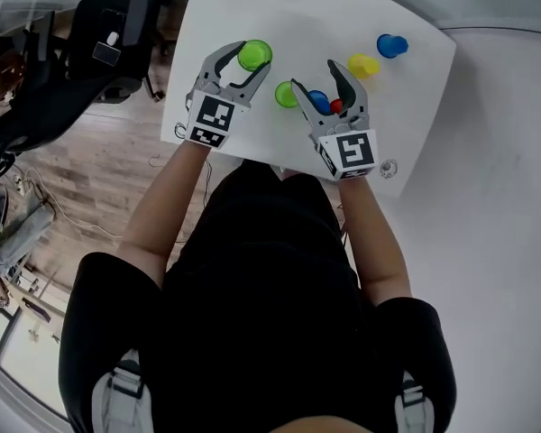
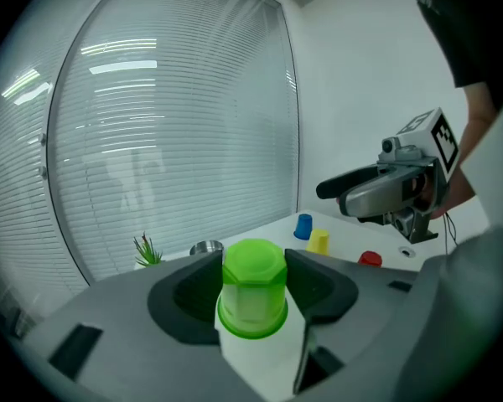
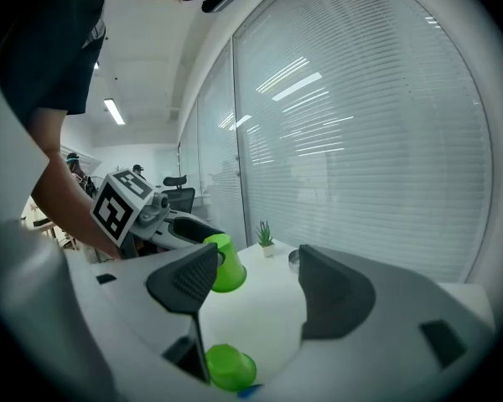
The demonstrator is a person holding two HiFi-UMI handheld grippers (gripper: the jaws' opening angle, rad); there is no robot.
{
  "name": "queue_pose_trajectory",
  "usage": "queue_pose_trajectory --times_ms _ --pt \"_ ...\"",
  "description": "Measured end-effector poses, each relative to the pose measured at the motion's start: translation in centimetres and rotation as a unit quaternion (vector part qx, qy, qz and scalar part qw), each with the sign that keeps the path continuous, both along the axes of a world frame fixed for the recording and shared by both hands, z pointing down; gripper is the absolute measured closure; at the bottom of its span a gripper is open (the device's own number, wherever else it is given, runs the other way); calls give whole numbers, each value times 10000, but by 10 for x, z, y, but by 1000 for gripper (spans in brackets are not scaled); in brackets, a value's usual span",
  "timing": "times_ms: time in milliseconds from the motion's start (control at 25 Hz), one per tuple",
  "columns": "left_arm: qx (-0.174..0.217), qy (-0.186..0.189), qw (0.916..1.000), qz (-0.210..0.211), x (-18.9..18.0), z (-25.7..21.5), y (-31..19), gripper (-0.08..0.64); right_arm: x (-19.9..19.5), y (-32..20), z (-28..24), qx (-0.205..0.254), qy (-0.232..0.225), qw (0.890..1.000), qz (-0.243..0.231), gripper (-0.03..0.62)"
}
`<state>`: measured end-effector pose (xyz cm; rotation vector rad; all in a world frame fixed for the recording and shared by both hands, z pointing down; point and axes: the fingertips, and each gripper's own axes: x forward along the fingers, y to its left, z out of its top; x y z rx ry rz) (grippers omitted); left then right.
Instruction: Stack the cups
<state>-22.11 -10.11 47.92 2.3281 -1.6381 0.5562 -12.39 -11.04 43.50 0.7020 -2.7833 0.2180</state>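
At the left, the left tool (image 1: 252, 59) is closed on a green cup (image 2: 253, 290). It holds the cup upside down, pads on the faceted base end and rim hanging below. The right gripper view shows this cup clear of the white desk (image 1: 415, 106). It looks like thin, smooth plastic, so it is probably light, a little slippery and apt to flex under a hard squeeze. A gentle hold across the tapered wall should do.

Just to its right, a second green cup (image 1: 286, 95) sits on the desk. Whether it stands square or is tipped is hard to tell.

Next comes the right tool (image 1: 314, 73), its jaws spread wide and gripping nothing. From above, a blue cup (image 1: 318, 100) and a small red piece (image 1: 335, 106) show beneath it, both largely covered. Its own view catches only a blue sliver at the bottom edge. The red piece is too small to call a cup.

Farther right stand a yellow cup (image 1: 362, 65) and another blue cup (image 1: 391, 45).
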Motion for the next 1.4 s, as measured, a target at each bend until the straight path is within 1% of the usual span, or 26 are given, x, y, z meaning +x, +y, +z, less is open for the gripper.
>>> queue_pose_trajectory --times_ms 280,520,680,920,1240,1400 --pt "-4 48 9999 94 59 -14 21 319 54 12 5 -33 109 9999 22 304" --pt "-134 137 9994 277 100 -8 36 319 90 18 4 -22 74 9998 178 310" --pt "-198 194 9990 349 110 -4 40 319 96 19 6 -47 80 9997 230 310" --pt "-316 148 9981 517 130 9 43 319 113 18 9 -88 15 9992 400 310" --pt "-440 162 9967 666 146 24 46 319 128 22 14 -144 24 9983 565 316" --pt "-491 169 9964 675 149 32 43 319 132 22 16 -123 44 9982 583 319"
